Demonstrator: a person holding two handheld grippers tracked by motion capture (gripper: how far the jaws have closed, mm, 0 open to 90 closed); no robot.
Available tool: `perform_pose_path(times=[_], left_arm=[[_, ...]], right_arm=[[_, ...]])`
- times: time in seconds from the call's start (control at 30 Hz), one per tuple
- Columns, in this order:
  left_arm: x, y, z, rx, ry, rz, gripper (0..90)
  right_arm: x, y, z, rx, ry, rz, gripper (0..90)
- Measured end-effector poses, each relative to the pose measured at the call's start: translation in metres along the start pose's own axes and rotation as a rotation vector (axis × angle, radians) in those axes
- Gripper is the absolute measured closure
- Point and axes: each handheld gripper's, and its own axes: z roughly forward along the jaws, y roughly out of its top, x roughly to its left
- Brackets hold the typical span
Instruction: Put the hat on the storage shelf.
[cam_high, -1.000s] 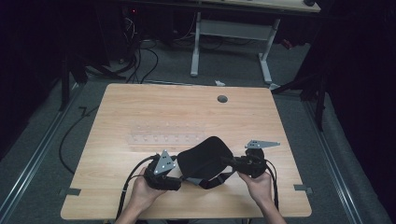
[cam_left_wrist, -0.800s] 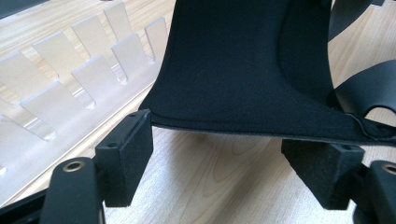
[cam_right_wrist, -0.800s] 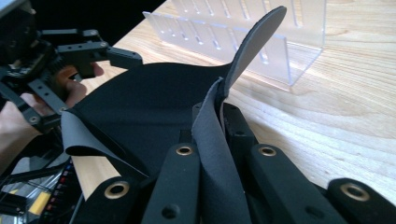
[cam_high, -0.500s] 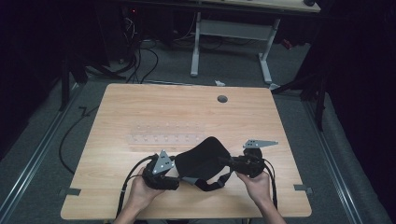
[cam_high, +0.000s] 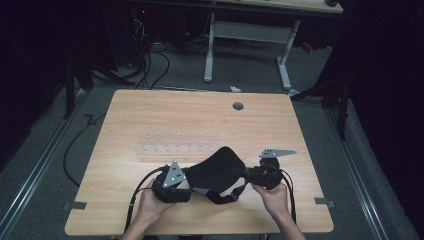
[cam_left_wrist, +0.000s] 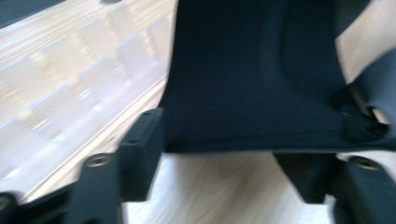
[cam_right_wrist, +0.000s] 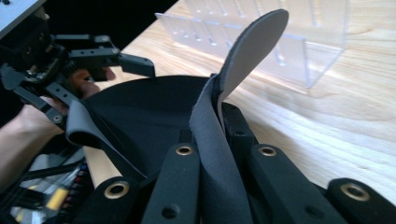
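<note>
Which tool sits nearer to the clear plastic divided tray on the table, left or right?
Left, narrowly. The left tool sits just below the clear tray's left half, its jaws astride the black fabric piece. The right tool grips that fabric further right, beyond the tray's right end.

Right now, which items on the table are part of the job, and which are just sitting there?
In the job:
- black fabric piece
- right gripper, shut on its edge
- left gripper, jaws either side of it, just been closing

Lying about:
- clear plastic divider tray
- table with its grommet hole
</note>
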Motion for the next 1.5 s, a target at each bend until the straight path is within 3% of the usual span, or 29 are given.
perform_pose_path(times=[0.1,0.57,0.83,1.07,1.17,1.3,1.5], left_arm=[[-0.004,-0.003,0.003,0.016,0.007,0.038,39.1],[-0.001,-0.001,0.002,0.024,0.004,0.047,45.9],[-0.003,-0.001,-0.003,0.055,-0.051,0.064,62.2],[-0.003,0.003,-0.011,0.080,-0.117,0.040,74.2],[-0.003,0.004,-0.013,0.087,-0.155,0.032,83.3],[-0.006,0.005,-0.015,0.107,-0.200,0.029,86.1],[-0.004,0.009,-0.017,0.100,-0.204,0.000,86.4]], right_arm=[[0.003,0.002,0.005,0.008,0.008,-0.006,86.0],[0.008,0.004,0.015,0.013,0.050,0.012,85.6],[0.008,0.005,0.016,0.002,0.054,0.002,83.6],[0.009,0.006,0.016,-0.016,0.051,-0.013,79.4],[0.007,0.007,0.017,-0.024,0.033,-0.004,74.9],[0.007,0.006,0.017,-0.039,0.001,-0.016,71.3],[0.004,0.006,0.004,-0.099,-0.028,-0.028,63.8]])
